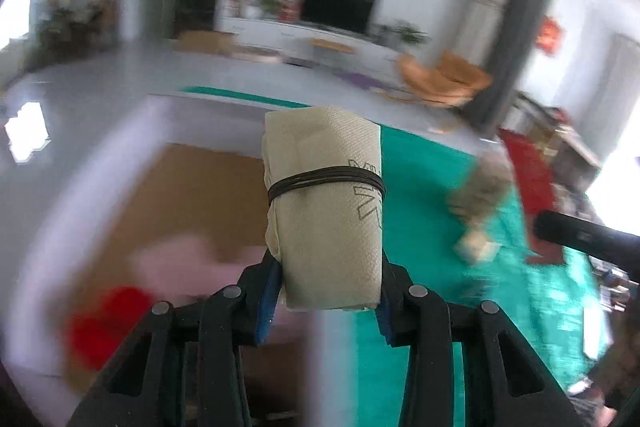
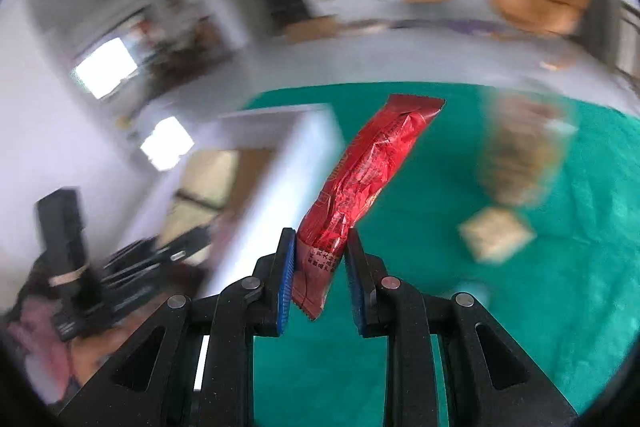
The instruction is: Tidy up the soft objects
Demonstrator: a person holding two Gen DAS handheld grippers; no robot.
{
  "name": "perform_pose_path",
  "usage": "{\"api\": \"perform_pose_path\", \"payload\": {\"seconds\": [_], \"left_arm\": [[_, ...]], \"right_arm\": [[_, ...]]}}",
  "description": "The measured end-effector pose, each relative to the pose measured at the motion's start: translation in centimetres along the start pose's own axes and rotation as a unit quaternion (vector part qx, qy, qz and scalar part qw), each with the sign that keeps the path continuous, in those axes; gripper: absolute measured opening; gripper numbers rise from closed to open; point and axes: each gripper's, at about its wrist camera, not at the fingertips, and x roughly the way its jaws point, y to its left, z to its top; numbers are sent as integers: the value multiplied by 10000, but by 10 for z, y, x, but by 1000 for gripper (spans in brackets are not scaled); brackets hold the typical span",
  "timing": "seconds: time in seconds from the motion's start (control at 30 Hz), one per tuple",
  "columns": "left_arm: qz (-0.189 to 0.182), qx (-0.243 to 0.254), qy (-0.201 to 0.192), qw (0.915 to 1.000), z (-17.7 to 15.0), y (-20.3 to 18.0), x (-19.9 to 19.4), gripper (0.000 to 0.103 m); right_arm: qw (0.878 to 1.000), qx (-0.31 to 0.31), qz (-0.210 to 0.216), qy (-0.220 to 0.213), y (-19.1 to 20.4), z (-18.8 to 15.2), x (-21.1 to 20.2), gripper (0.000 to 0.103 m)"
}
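My left gripper (image 1: 330, 267) is shut on a beige paper-napkin roll (image 1: 324, 187) bound with a dark rubber band; the roll stands upright between the blue pads, above the edge of a white box (image 1: 200, 107). My right gripper (image 2: 320, 243) is shut on the lower end of a red crinkled foil packet (image 2: 372, 167), which slants up to the right over the green cloth (image 2: 440, 307). Both background views are blurred.
The white box (image 2: 280, 115) has a brown cardboard floor and holds a pink soft thing (image 1: 188, 259) and a red one (image 1: 108, 319). On the green cloth (image 1: 432, 167) lie a blurred beige pile (image 2: 520, 155) and a square beige pack (image 2: 496, 235). A living room lies beyond.
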Motion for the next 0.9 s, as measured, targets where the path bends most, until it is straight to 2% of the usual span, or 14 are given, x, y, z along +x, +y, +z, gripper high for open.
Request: {"api": "perform_pose_path", "payload": {"seconds": [0.1,0.13,0.17,0.2,0.27,0.33,0.43,0.47,0.5,0.6,0.73,0.83,0.9], "left_arm": [[1198,-97,178,9926,-7,52,-8,66],[1671,-207,251,9854,-12,71,-8,84],[1906,-311,306,9807,-18,82,-8,93],[2051,-416,346,9772,-23,92,-8,93],[2127,-585,416,9745,-34,106,-7,93],[2211,-672,406,9721,-43,110,-6,93],[2012,-652,294,9769,-47,95,-4,93],[1936,-612,246,9789,-45,90,-2,93],[1836,-540,190,9813,-43,82,0,93],[1437,-315,49,9891,-37,53,0,93],[674,38,-46,9977,-38,-4,-4,93],[75,402,21,9992,-44,-59,-10,93],[-302,677,168,9971,-52,-95,-11,94]], "right_arm": [[9966,-383,632,369,64,-2,44,28],[9948,-468,757,492,78,-4,58,35],[9924,-525,915,628,91,-8,75,63],[9915,-525,979,681,95,-11,83,77],[9928,-516,870,636,95,-22,89,76],[9957,-580,562,461,79,-33,86,76],[9980,-561,-272,109,34,-51,70,76],[9957,-536,-745,-95,9,-61,62,76],[9923,-519,-1106,-223,-10,-67,58,76],[9707,-262,-2348,-429,-82,-100,41,76],[9428,456,-3279,-394,-163,-138,18,76],[9250,973,-3647,-435,-206,-162,-2,76],[9174,1220,-3760,-448,-229,-163,-13,76]]}}
